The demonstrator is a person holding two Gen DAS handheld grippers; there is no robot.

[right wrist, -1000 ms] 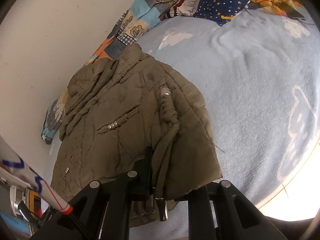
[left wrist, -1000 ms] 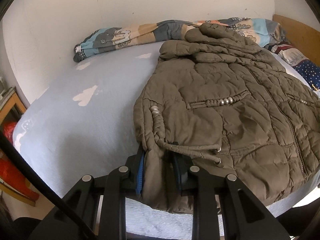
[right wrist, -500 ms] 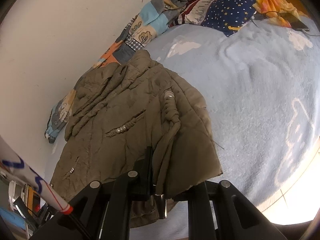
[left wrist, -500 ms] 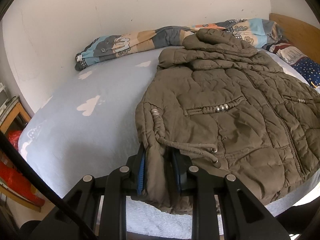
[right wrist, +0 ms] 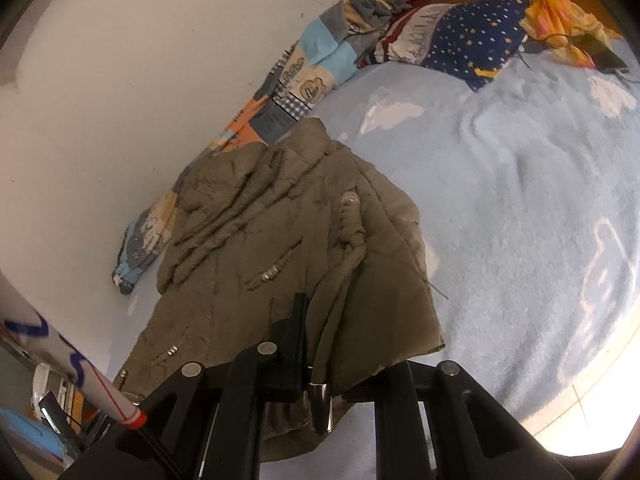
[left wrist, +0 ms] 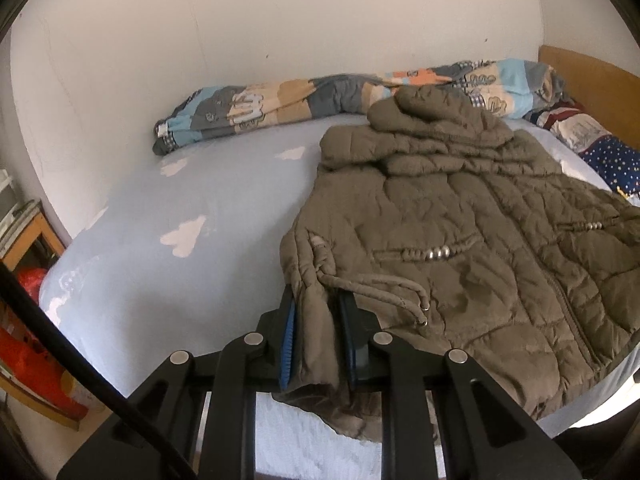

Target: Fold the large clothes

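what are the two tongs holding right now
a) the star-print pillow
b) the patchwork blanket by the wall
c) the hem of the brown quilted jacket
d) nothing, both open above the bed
c: the left tongs and the right tongs are each shut on the near edge of the brown quilted jacket, which lies on the bed.

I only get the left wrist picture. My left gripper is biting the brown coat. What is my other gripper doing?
Observer: The right gripper is shut on the jacket too, at its bottom edge, with a metal cord tip hanging beside it.
Child: What's past the starry pillow? My picture cuts it off.
Observer: An orange and yellow cloth is bunched at the head of the bed.
Child: Anything else up there?
Observer: A dark phone-like slab lies by that cloth with a thin cable running off it.
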